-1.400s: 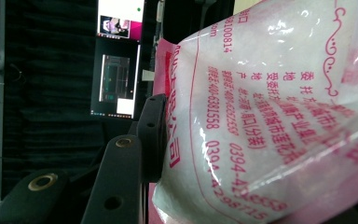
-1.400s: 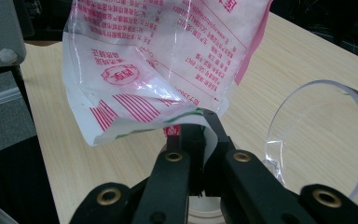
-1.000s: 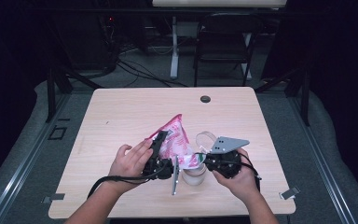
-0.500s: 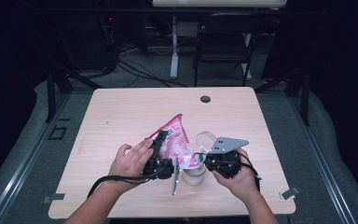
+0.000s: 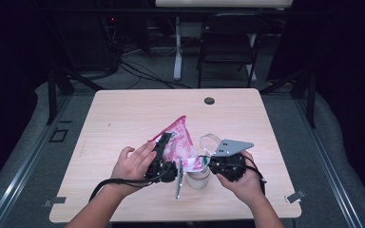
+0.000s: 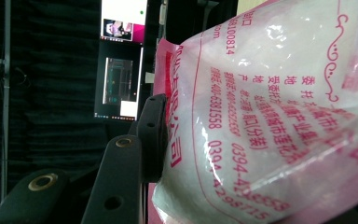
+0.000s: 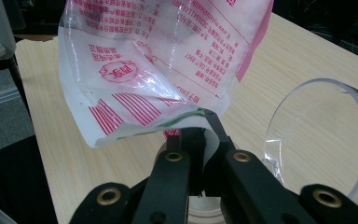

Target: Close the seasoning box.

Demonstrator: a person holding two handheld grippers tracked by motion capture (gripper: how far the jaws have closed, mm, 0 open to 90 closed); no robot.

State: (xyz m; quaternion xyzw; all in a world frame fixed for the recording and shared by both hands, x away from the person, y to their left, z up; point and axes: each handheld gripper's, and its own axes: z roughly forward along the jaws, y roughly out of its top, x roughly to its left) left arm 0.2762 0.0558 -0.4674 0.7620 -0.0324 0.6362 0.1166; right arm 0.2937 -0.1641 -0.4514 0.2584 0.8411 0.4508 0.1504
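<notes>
A: Where is the pink-and-clear plastic pouch of white powder [image 5: 178,142] found?

B: It is held up off the pale wooden tabletop [image 5: 123,114], near the front edge, a little right of its middle. Its side is clamped by the left gripper [image 5: 164,154], seen in the left gripper view pressed against the printed film. Its lower corner is pinched by the right gripper [image 7: 192,135], whose jaws are closed on the film.

A: What has been changed over the last second?

B: Almost nothing; the pouch, both grippers and the 2 hands are placed as they were 1 second ago.

A: What is meant by that for the work?

B: A pause is judged likely: the corner is being steadied above the small pale jar [image 5: 197,178], with the clear round cup [image 7: 324,135] just beside it, and pouring is not yet begun
</notes>
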